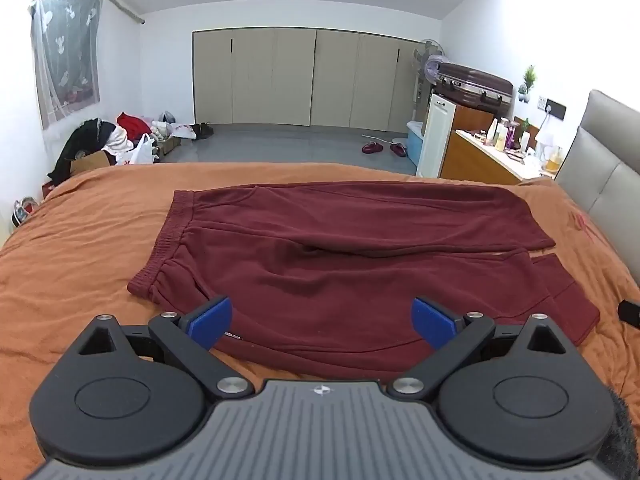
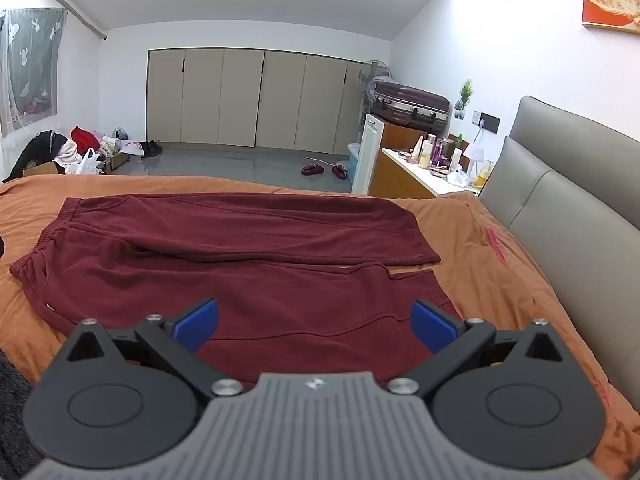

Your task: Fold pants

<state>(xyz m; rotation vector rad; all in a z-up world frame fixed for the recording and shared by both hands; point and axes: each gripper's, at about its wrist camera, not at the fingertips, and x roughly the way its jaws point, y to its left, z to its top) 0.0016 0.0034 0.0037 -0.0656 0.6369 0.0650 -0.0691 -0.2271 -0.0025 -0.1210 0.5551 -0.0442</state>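
Observation:
Dark red pants (image 1: 340,264) lie flat on the orange bedspread (image 1: 80,248), waistband to the left, both legs running to the right. They also show in the right wrist view (image 2: 240,264). My left gripper (image 1: 322,322) is open and empty, hovering over the near edge of the pants close to the waist. My right gripper (image 2: 316,322) is open and empty, hovering over the near leg towards its hem. In the left wrist view a small black part of the right gripper shows at the far right edge.
A grey padded headboard (image 2: 568,208) stands to the right of the bed. Beyond it is a bedside counter with bottles (image 2: 436,160), a suitcase (image 2: 408,102) on a cabinet, wardrobe doors (image 2: 248,98), and a pile of clothes and bags (image 1: 116,140) on the floor at left.

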